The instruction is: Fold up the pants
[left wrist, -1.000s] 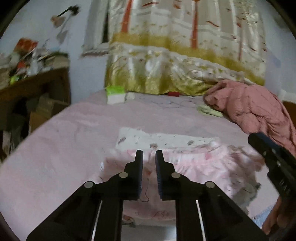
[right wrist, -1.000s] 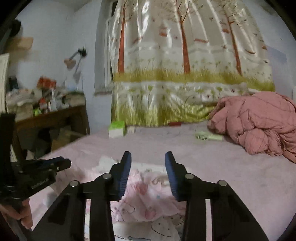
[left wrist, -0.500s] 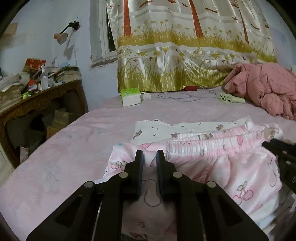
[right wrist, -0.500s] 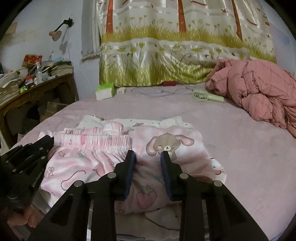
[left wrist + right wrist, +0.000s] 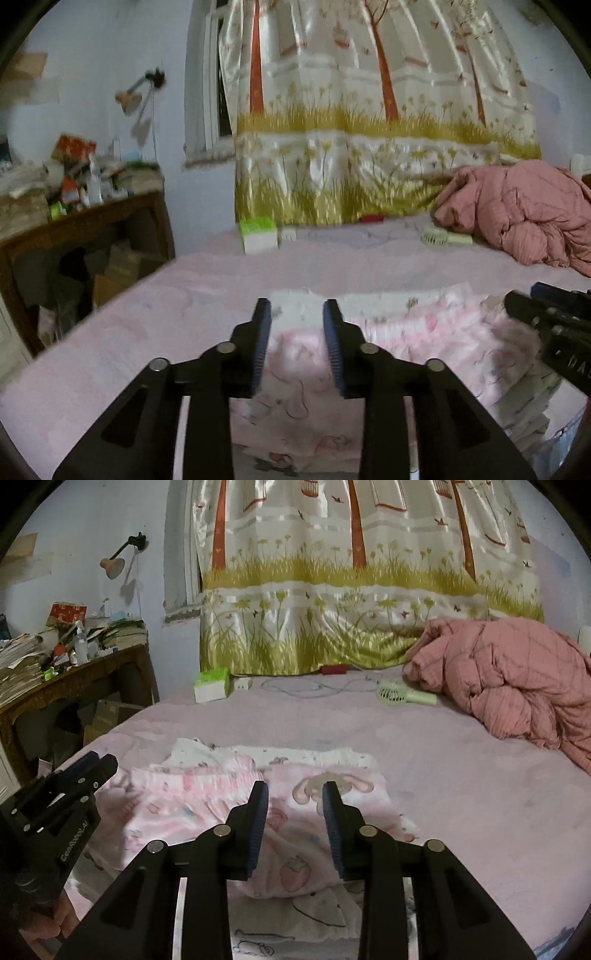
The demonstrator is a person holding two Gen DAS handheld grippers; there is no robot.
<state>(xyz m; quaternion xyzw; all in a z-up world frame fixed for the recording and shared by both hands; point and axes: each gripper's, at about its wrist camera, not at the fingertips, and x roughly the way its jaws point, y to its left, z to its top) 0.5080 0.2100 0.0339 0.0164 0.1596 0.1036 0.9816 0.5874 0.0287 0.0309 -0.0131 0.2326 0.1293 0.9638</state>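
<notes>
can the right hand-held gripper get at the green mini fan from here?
Probably not without moving up. The fan lies far up the bed beside the pink quilt, well past the right hand-held gripper, whose opening jaws hang over the pink pants. Nothing blocks the path.

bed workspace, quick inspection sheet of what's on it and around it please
surface: pink bedsheet, mostly bare.
job's things: pink cartoon-print pants folded atop other folded prints.
clutter: green-white tissue box, pale green handheld fan, rumpled pink quilt.
grippers: left tool and right tool jaws opening, gripping nothing.
cables: white cord beside the fan.
surroundings: tree-print curtain, cluttered wooden desk, wall lamp.
</notes>
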